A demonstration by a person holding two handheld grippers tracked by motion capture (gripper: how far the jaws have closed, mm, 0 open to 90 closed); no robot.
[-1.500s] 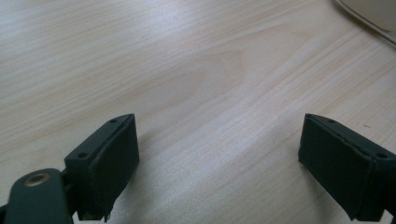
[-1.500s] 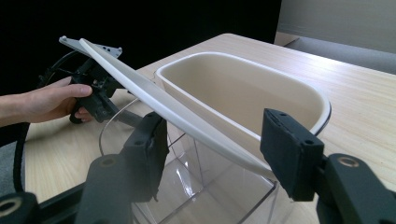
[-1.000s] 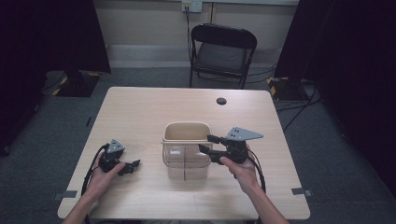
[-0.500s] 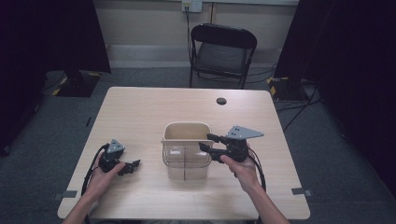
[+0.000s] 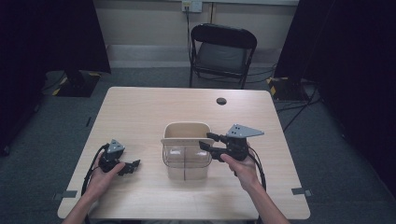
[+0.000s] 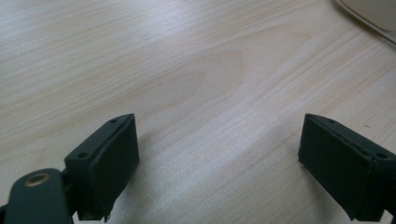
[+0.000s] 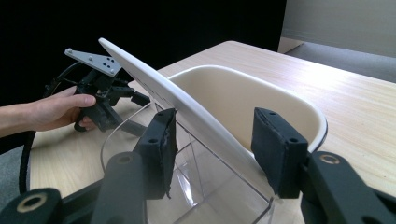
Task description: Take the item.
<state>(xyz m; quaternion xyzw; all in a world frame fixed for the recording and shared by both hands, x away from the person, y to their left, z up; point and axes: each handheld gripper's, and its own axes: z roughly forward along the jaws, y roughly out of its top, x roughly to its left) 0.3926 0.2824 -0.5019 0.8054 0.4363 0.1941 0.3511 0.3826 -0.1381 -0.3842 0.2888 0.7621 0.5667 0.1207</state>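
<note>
A bin (image 5: 186,154) stands mid-table, with a cream tub (image 7: 261,93) at the back and clear walls (image 7: 205,186) in front. A flat cream panel (image 7: 140,70) runs slantwise across its top. My right gripper (image 5: 205,141) reaches in from the right. Its jaws have just been closing and now straddle the panel (image 5: 185,142), with a pad (image 7: 161,140) against each face. My left gripper (image 5: 132,166) rests on the table left of the bin. It stands open (image 6: 219,158) over bare wood, and is also seen far off as the left gripper (image 7: 100,100).
A small black round object (image 5: 221,101) lies near the far edge of the wooden table (image 5: 140,112). A black folding chair (image 5: 223,51) stands behind the table. Cables trail from both grippers toward the near edge.
The right gripper's jaws look slightly closer together at the bin. Both hands keep their places.
</note>
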